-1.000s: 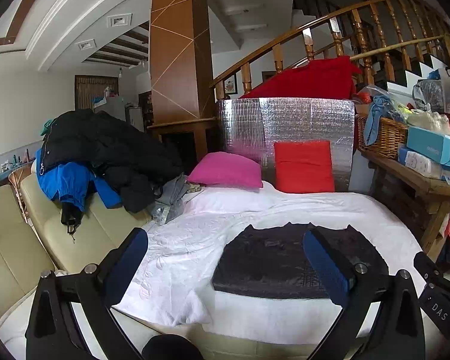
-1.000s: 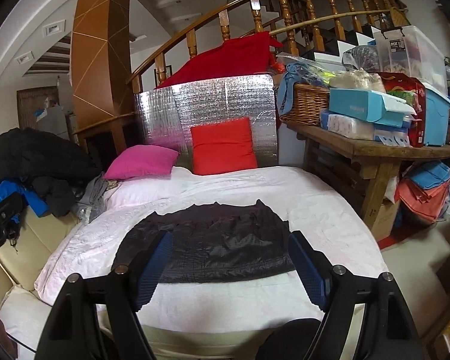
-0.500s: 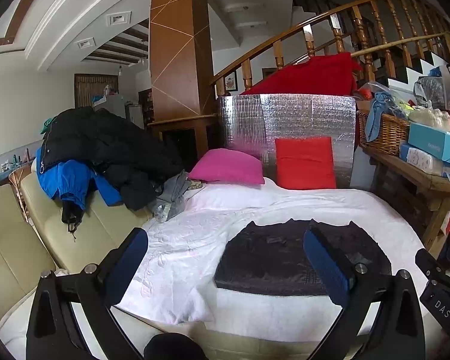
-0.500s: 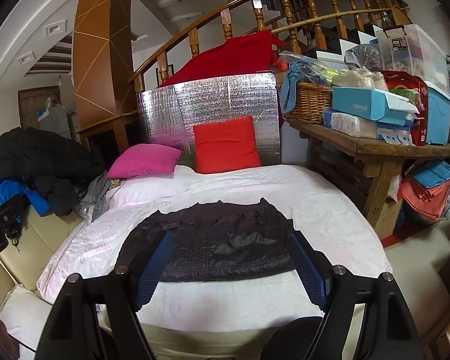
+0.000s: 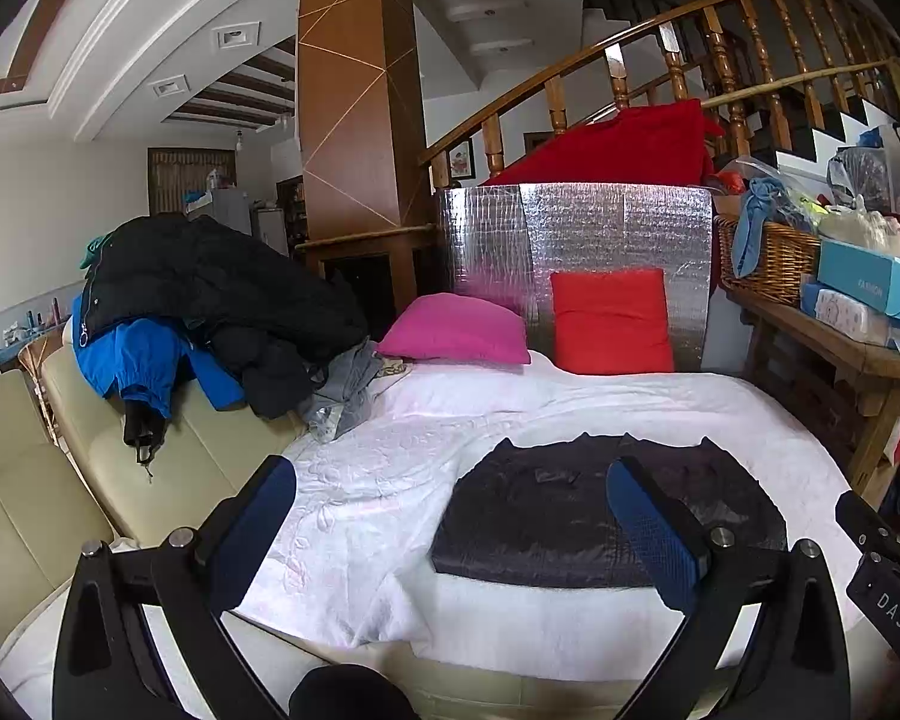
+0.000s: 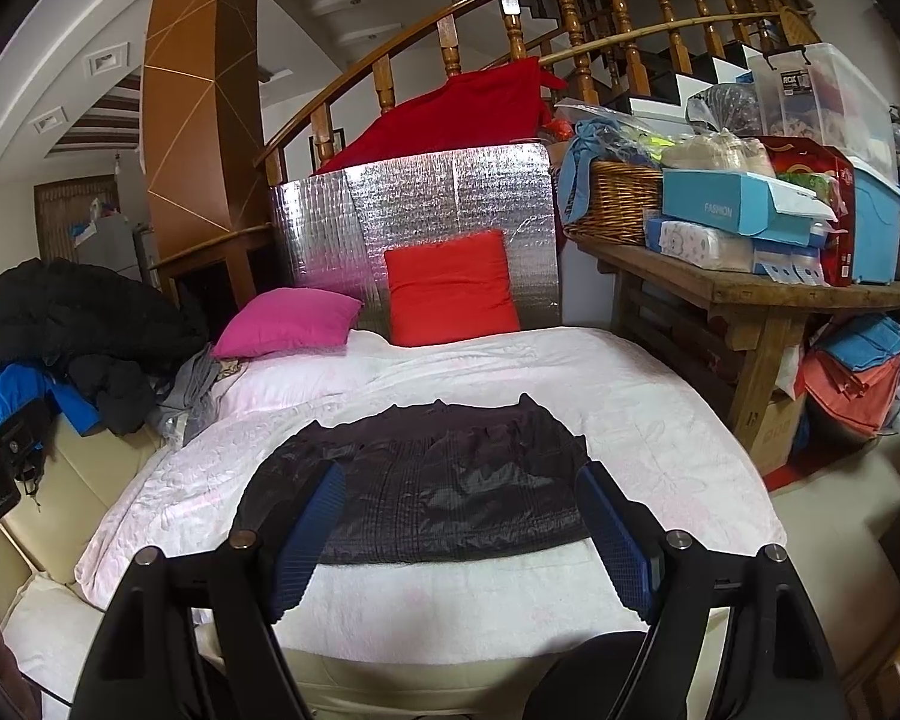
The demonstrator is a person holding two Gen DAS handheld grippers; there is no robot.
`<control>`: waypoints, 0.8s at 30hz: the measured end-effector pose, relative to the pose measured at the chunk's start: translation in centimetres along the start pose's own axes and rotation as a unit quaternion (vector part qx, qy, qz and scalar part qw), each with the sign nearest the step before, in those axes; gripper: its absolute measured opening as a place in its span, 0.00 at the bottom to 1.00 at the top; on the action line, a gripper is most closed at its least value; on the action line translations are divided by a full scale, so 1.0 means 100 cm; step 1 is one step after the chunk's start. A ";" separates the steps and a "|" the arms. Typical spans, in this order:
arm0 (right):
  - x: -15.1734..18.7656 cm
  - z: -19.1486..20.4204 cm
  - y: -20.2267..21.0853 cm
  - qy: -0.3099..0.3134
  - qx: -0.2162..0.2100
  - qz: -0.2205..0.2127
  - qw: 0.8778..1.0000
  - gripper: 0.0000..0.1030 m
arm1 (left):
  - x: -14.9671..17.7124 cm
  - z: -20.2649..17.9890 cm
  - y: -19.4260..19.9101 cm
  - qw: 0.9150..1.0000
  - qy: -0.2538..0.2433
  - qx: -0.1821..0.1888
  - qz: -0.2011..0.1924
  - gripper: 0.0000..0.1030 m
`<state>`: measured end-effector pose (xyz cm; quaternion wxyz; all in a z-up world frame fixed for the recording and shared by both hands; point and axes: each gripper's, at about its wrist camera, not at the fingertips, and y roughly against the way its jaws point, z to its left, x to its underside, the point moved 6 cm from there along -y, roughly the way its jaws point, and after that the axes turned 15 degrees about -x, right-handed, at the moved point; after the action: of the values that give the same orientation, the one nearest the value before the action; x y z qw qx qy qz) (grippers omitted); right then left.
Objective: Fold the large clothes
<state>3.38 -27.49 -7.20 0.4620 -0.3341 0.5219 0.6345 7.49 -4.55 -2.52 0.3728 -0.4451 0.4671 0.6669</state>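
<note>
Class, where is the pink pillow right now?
In both views, the pink pillow lies at the white bed's far left, beside the red pillow, before the silver panel.

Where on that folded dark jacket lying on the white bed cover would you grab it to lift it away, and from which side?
Probably the near edge of the dark jacket, coming in low from the front. That edge is straight, stacked and faces both open grippers, left and right, one toward each near corner. The far edge is wavy and looser, so pinching there might undo the fold. The white bed cover is soft, so pinch carefully.
</note>
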 end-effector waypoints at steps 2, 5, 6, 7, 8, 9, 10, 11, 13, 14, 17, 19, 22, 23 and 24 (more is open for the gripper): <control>0.000 0.000 0.000 0.001 0.001 0.000 1.000 0.80 | 0.000 0.000 -0.001 1.000 -0.001 0.000 0.002 1.00; 0.000 0.000 0.000 -0.001 0.000 0.000 1.000 0.80 | 0.001 0.001 -0.003 1.000 -0.001 -0.001 0.003 1.00; 0.000 -0.001 -0.001 -0.001 0.000 0.000 1.000 0.80 | 0.001 0.001 -0.004 1.000 -0.001 -0.001 0.003 1.00; 0.001 -0.001 -0.001 -0.001 0.000 0.000 1.000 0.80 | 0.001 0.001 -0.004 1.000 -0.001 -0.001 0.003 1.00; 0.001 -0.001 -0.001 -0.001 0.000 0.000 1.000 0.80 | 0.001 0.001 -0.004 1.000 0.000 0.000 0.003 1.00; 0.001 -0.001 -0.001 -0.001 0.000 0.000 1.000 0.80 | 0.001 0.002 -0.004 1.000 0.000 -0.001 0.003 1.00; 0.001 -0.001 -0.001 -0.001 -0.001 -0.001 1.000 0.80 | 0.001 0.002 -0.004 1.000 0.001 -0.001 0.003 1.00; 0.001 -0.001 -0.001 -0.001 -0.001 -0.001 1.000 0.80 | 0.001 0.003 -0.004 1.000 0.001 -0.001 0.003 1.00; 0.001 -0.001 -0.001 0.001 0.000 -0.001 1.000 0.80 | 0.002 0.004 -0.005 1.000 0.001 -0.002 0.003 1.00; 0.001 -0.001 -0.002 0.001 0.000 -0.002 1.000 0.80 | 0.002 0.004 -0.006 1.000 0.001 -0.002 0.004 1.00; 0.001 -0.001 -0.002 0.002 -0.001 -0.001 1.000 0.80 | 0.002 0.005 -0.008 1.000 0.002 -0.003 0.005 1.00; 0.001 -0.001 -0.001 0.002 -0.001 -0.003 1.000 0.80 | 0.002 0.006 -0.008 1.000 0.003 -0.003 0.006 1.00; -0.001 0.001 -0.001 0.005 -0.001 -0.004 1.000 0.80 | 0.002 0.008 -0.007 1.000 0.005 -0.003 0.006 1.00; -0.001 0.001 0.000 0.006 -0.002 -0.006 1.000 0.80 | 0.002 0.008 -0.007 1.000 0.005 -0.003 0.006 1.00; -0.002 0.002 0.000 0.007 -0.002 -0.006 1.000 0.80 | 0.001 0.008 -0.007 1.000 0.006 -0.003 0.005 1.00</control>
<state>3.46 -27.38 -6.99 0.4618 -0.3427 0.5215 0.6304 7.86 -3.56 -2.71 0.3656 -0.4477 0.4693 0.6675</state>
